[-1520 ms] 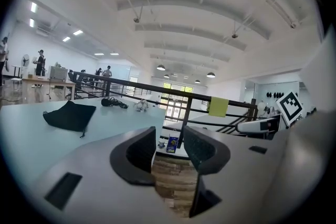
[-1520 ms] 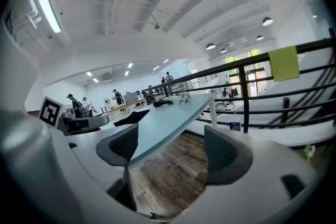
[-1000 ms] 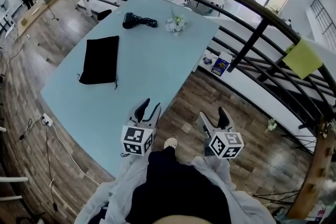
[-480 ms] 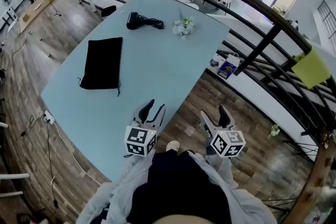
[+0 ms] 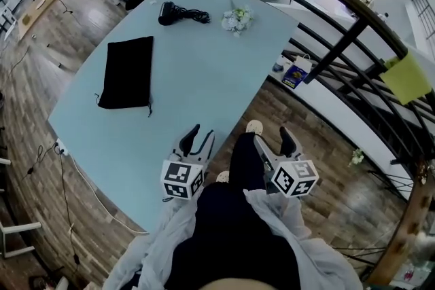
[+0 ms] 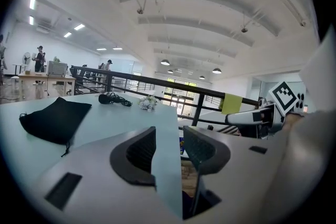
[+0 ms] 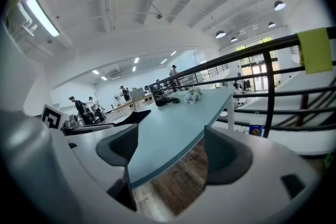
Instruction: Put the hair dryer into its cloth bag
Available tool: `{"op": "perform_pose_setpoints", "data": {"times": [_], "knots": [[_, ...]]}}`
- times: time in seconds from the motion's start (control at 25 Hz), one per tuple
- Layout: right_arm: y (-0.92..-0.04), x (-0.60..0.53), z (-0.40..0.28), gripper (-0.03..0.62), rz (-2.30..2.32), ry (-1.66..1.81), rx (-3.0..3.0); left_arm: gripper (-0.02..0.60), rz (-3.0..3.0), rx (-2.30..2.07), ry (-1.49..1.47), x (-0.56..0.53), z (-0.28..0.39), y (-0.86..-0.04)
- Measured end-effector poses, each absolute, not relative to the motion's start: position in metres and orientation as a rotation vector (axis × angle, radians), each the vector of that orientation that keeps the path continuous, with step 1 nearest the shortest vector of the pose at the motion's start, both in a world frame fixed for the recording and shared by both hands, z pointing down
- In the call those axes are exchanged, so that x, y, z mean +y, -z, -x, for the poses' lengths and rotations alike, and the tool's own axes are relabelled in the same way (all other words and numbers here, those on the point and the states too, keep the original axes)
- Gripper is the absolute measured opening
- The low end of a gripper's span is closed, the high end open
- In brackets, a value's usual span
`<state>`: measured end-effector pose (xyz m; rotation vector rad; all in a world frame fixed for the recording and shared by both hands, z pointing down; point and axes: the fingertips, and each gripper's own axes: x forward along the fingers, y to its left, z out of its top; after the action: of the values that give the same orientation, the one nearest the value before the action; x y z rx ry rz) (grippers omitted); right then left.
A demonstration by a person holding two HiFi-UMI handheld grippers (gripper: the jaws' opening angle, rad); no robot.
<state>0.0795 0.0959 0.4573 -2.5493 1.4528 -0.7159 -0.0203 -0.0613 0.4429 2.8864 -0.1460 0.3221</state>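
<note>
While left gripper [image 5: 202, 134] and right gripper [image 5: 272, 139] hang open, empty — task not started: hair dryer [image 5: 167, 11] well apart from flat cloth bag [image 5: 126, 71], both untouched.

Leg [image 5: 241, 156] swung fwd betw. L tongs [image 5: 200, 135] & R tongs [image 5: 272, 136]; shoe [image 5: 254, 127] now near table [image 5: 204, 85] edge.

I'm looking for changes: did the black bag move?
No. The black bag lies where it was, by the table's left edge, short of the hair dryer.
</note>
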Motion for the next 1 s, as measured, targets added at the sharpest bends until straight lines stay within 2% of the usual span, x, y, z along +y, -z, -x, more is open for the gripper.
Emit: {"op": "perform_pose_setpoints", "data": {"times": [0.56,1.0], "knots": [[-0.470,0.014,-0.144,0.393,2.434,0.804,1.708,0.179,-2.802,-0.367,-0.332,-0.115,-0.007,-0.450],[-0.451,-0.065,-0.233,0.391,2.333,0.842,1.949,0.179,-2.699,-0.613,-0.343,-0.170,-0.064,-0.447]]}}
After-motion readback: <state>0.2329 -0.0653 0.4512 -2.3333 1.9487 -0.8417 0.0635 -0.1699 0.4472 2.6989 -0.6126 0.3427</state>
